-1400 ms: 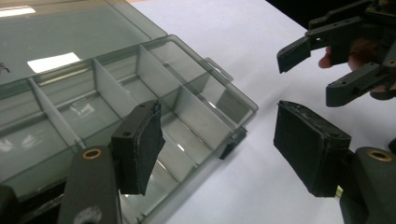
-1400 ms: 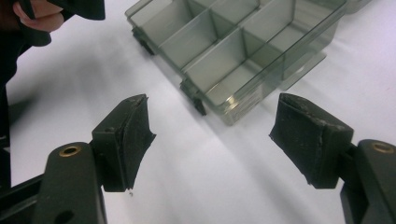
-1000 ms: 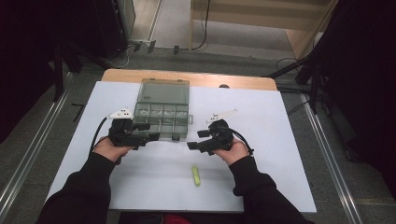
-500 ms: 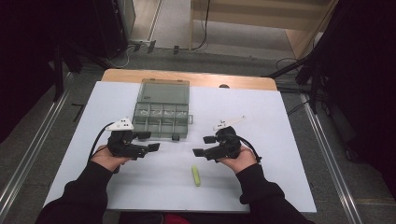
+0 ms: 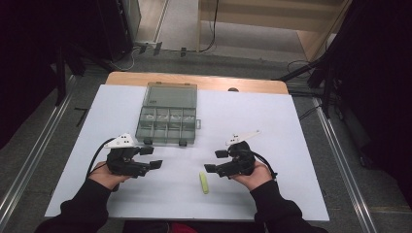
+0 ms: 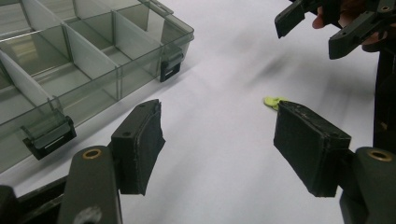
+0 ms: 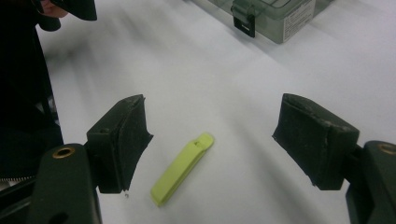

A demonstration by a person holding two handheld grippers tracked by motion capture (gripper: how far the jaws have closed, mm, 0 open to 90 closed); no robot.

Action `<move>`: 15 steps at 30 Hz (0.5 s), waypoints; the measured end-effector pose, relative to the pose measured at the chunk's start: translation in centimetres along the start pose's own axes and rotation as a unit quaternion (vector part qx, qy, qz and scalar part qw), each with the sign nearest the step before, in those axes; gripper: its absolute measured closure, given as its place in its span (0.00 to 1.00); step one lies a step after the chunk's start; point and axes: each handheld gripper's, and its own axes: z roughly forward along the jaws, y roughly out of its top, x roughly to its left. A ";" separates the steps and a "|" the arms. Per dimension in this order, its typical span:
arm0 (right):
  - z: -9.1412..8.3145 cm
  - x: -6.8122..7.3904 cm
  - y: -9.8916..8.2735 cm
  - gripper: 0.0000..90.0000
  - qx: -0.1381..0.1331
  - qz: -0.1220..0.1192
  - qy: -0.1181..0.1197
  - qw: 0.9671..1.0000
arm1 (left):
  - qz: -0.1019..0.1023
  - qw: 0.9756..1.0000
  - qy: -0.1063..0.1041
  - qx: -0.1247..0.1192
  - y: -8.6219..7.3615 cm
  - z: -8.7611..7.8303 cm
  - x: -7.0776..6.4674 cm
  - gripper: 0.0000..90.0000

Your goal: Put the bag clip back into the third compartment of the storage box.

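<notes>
We have drawn both hands back from the compartment box (image 5: 167,121); the right hand-held gripper (image 5: 213,161) now hovers with jaws wide apart just beside the yellow-green clip (image 7: 182,169) lying between them, the left hand-held gripper (image 5: 151,158) likewise open, so we judge pickup comes next.

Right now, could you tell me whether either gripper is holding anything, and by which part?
Nothing is held. The left gripper and right gripper are both open, and the small lime-green plastic bar lies free on the white table.
</notes>
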 end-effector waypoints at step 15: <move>1.2 1.4 -0.7 0.29 0.034 -0.008 -0.009 0.999 | -0.003 1.000 0.002 0.009 -1.1 -0.7 -0.1 0.36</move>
